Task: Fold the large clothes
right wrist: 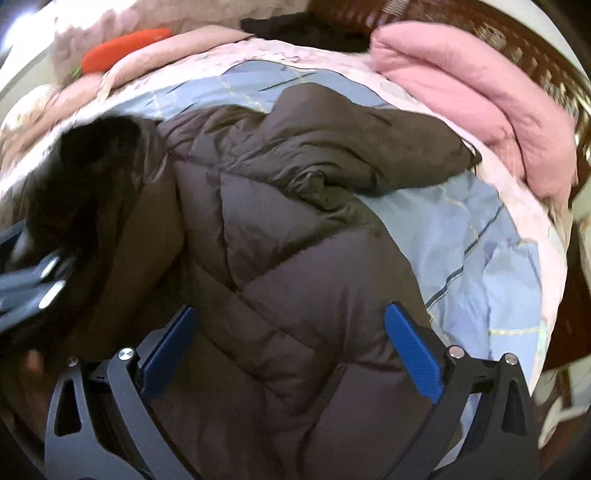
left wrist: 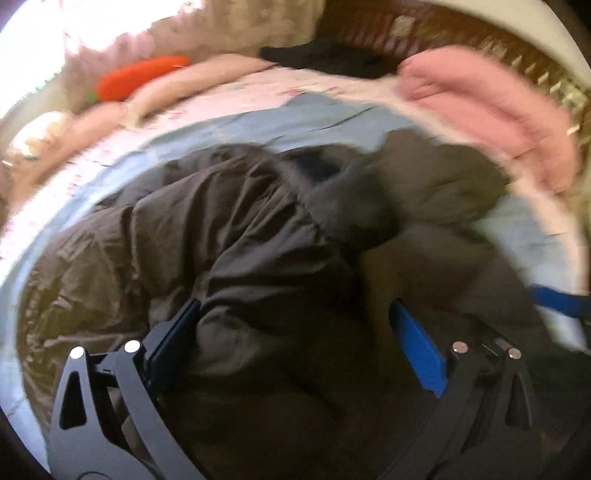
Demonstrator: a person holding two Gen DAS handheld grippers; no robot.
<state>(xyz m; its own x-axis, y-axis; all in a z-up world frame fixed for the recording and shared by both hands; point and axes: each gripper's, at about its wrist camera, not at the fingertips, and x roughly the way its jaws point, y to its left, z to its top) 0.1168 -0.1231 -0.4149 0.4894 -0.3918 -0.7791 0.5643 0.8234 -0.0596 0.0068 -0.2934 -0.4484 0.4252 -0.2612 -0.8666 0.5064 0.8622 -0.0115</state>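
A dark brown puffer jacket lies crumpled on a bed with a light blue quilt. My left gripper hangs over the jacket's middle, open wide, its blue pads apart with only loose fabric beneath them. In the right wrist view the same jacket spreads out, one sleeve reaching toward the far right. My right gripper is also open wide above the jacket's lower body, gripping nothing. The left gripper's grey linkage shows blurred at the left edge.
A folded pink blanket sits at the far right of the bed. An orange carrot plush lies at the far left on pale pink bedding. A black garment rests by the dark wooden headboard.
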